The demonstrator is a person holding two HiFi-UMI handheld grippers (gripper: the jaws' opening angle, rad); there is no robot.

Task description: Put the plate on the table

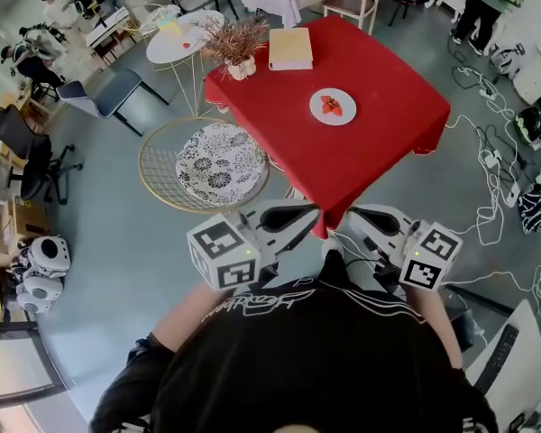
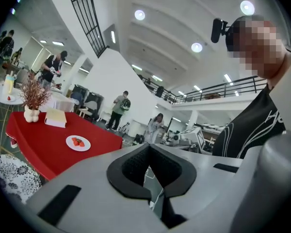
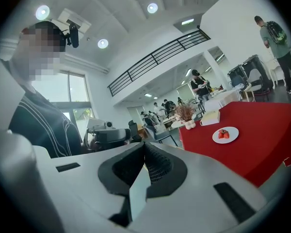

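Head view looks steeply down over left gripper (image 1: pixel 308 213) and right gripper (image 1: pixel 352 220); both upward-tilted gripper views share the red table (image 1: pixel 379 147) ahead.

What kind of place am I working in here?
Probably a large open-plan lab or workshop hall, not a home. A black-railed mezzanine balcony runs overhead. Loose white cables trail over the grey floor by the square red-clothed table. Black office chairs stand at the side.

Red food (image 1: pixel 332 106) on the plate (image 1: pixel 347 115) is too small to identify.
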